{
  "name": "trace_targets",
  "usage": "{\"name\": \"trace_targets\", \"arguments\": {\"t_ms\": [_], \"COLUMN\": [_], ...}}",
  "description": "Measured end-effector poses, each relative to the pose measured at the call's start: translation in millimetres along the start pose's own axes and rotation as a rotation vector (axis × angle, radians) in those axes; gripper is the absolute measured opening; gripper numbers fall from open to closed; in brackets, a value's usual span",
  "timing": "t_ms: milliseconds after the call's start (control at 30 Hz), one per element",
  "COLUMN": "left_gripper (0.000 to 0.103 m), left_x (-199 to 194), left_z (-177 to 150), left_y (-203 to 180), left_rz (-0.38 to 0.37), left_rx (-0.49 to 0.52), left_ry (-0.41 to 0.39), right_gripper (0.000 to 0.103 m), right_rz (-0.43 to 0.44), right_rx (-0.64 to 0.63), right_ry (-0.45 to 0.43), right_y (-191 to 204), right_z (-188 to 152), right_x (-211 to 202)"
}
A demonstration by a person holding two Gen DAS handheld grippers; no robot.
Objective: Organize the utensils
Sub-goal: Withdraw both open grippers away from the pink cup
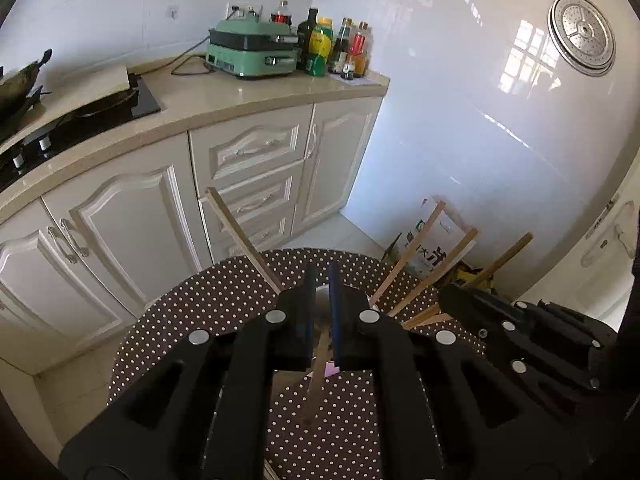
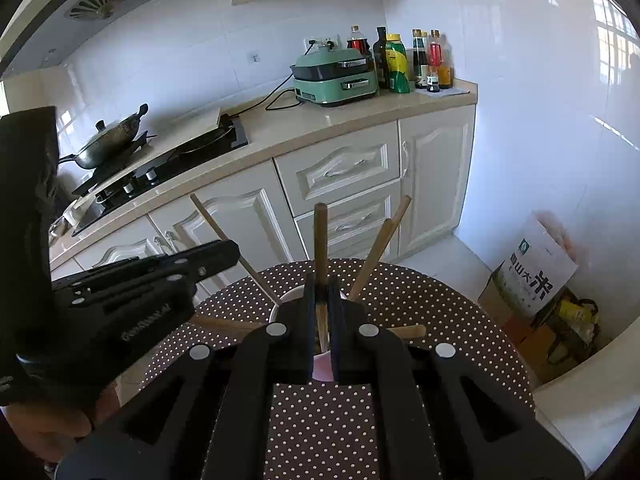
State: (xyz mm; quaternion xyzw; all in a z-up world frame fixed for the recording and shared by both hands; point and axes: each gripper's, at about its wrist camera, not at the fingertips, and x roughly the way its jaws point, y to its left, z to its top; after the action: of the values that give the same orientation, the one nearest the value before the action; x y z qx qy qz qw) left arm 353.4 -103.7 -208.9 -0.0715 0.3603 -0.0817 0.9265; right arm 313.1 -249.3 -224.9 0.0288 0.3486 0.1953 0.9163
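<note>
White cup stood on the polka-dot table, several wooden chopsticks fanned out of it at angles. Right gripper was pinched nearly closed on one upright chopstick, directly over the cup. Left gripper was narrowed close around a chopstick running back between its fingers; firm contact could not be told. The two grippers sat just beside each other. Beyond: cream cabinets, green cooker, bottles, wok on the stove.
</note>
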Motion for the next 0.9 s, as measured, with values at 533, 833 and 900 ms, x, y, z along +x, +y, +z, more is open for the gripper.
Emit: {"name": "trace_targets", "arguments": {"t_ms": [533,833,900], "left_gripper": [0.055,0.059,0.061], "left_x": [-62,-107,-116], "left_z": [-6,-30,-38], "left_y": [2,10,13], "left_rz": [0.035,0.054,0.054], "left_rx": [0.009,0.026,0.024], "left_ry": [-0.076,-0.106,-0.105], "right_gripper": [0.008,0.017,0.019], "right_rz": [0.019,0.021,0.017], "right_rx": [0.046,0.056,0.06], "right_ry": [-0.057,-0.106,-0.106], "right_y": [15,38,43], "right_z": [-6,-20,-27], "right_x": [-40,-73,-80]}}
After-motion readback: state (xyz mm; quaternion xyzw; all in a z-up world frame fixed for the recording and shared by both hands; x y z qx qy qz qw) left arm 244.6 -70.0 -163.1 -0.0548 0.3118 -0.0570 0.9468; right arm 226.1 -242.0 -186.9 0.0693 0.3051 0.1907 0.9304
